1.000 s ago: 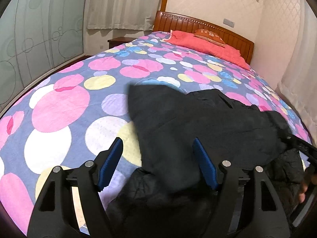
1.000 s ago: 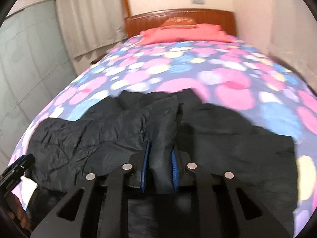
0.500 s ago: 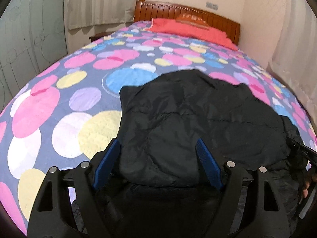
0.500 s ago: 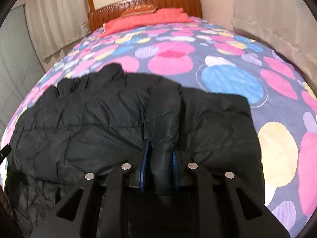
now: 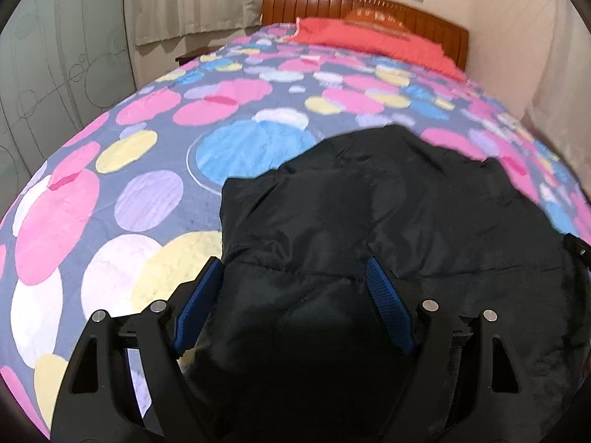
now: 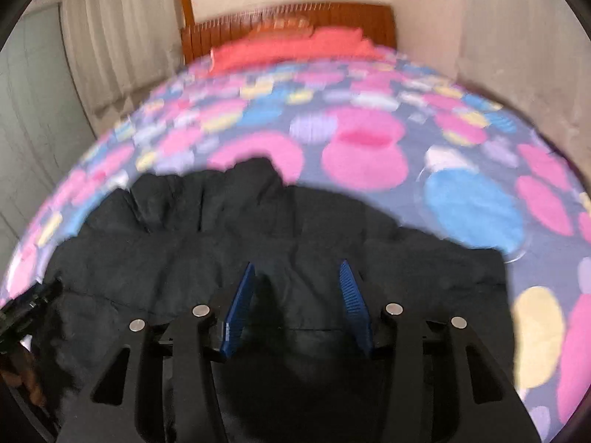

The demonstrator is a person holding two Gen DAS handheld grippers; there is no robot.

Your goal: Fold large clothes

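Bed [image 5: 155,199] with spotted cover carries the black jacket [image 5: 369,229] at its near edge, red pillow [image 5: 362,37] at the far end. Left tongs [image 5: 295,295] spread wide over the jacket. Right tongs [image 6: 295,295] have just been opening; jacket fabric lies loose between the pads.

A bed with a dotted quilt [image 5: 155,199], red pillows [image 5: 369,40] against a wooden headboard [image 5: 332,3], pale curtains [image 5: 192,0] alongside.

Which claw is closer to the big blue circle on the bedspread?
Left. The blue circle lies just past the black jacket's edge ahead of the left claw; from the right claw it sits farther off to the right.
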